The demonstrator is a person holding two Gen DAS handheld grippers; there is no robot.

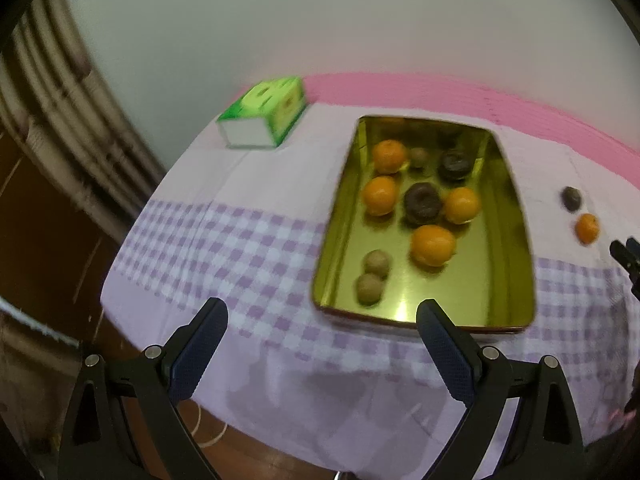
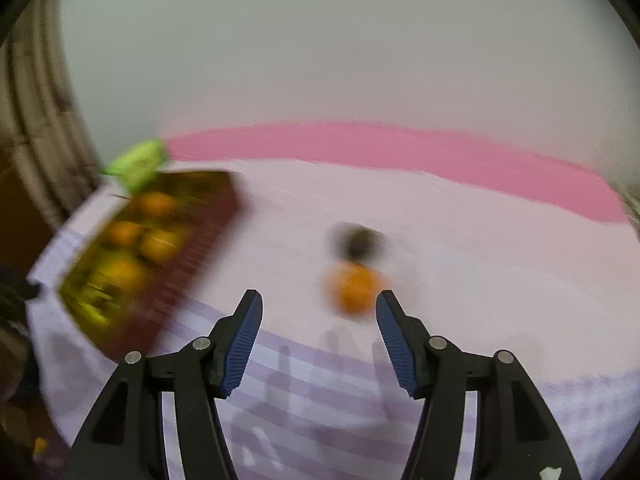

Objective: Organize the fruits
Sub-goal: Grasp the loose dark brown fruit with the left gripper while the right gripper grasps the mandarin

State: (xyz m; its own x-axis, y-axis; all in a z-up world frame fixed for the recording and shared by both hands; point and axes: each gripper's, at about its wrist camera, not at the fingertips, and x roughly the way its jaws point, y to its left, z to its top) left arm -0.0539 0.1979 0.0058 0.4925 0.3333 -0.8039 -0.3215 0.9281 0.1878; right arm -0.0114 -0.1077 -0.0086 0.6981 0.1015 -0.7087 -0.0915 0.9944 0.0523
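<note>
Left gripper [image 1: 322, 318]: jaws spread wide, nothing between them, held over the near edge of the checked tablecloth [image 1: 224, 236]. Right gripper [image 2: 319, 310]: jaws likewise apart, empty. Just beyond its right finger a loose orange [image 2: 354, 290] lies on the cloth, a dark fruit [image 2: 360, 242] close behind it. Gold tin tray [image 1: 516, 216] holds four oranges, three brownish fruits and two dark ones. Green tissue box [image 1: 264, 114] sits beyond the tray's far left corner.
</note>
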